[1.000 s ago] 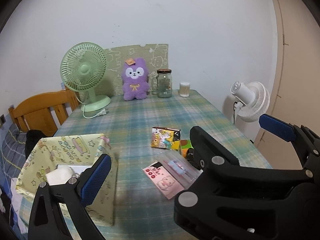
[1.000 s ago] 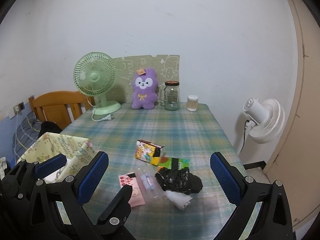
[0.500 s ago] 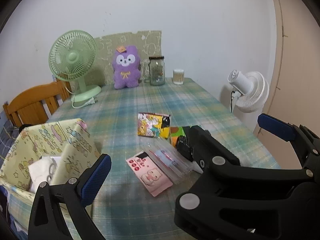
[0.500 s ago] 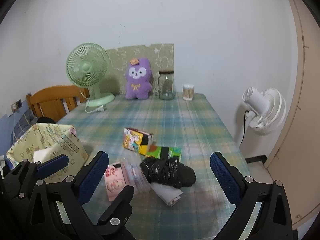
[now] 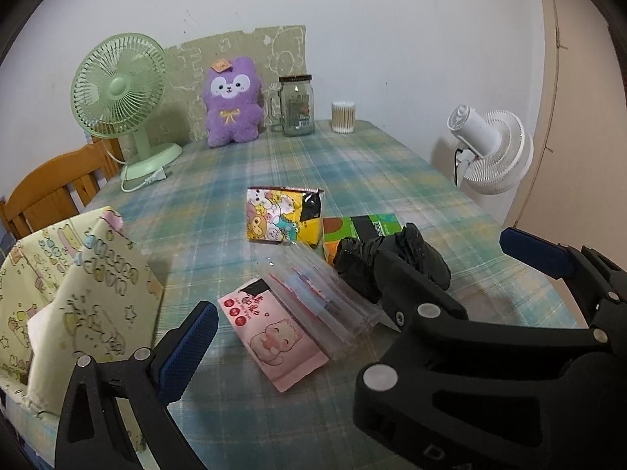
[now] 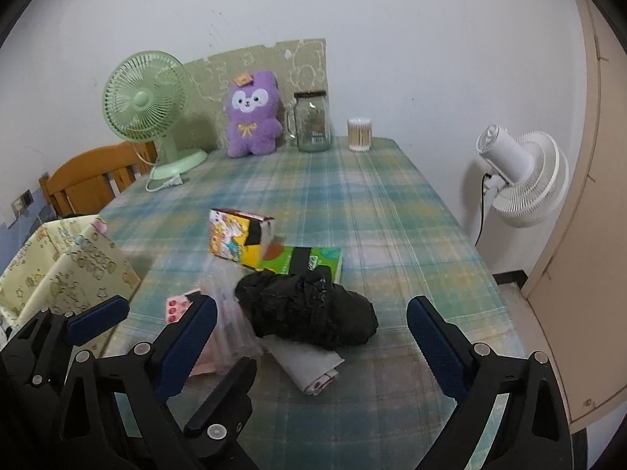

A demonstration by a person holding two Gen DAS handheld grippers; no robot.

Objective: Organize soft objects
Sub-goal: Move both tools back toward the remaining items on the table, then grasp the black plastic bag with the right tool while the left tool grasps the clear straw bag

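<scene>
Plaid tablecloth [image 6: 352,203] carried a heap of packets; black bag [image 6: 309,311] lay at centre, fabric bin [image 5: 70,274] at 9 o'clock. Right gripper [image 6: 311,338] and left gripper [image 5: 352,286] hovered spread, empty. Approach step, likely; next, close on the bag.

A table covered in a blue-green plaid cloth [image 5: 352,180] carries everything. Along its far edge stand a green desk fan [image 5: 121,94], a purple plush [image 5: 233,102], a glass jar [image 5: 296,105] and a tub of cotton swabs [image 5: 343,116]. Mid-table lie a cartoon-printed tissue pack [image 5: 280,217], a green tissue pack [image 6: 299,260], a black plastic bundle [image 6: 309,311], a clear sleeve [image 5: 325,301] and a pink pack [image 5: 270,338] (overlapping). At the left edge sits a yellow fabric bin [image 5: 78,274].
</scene>
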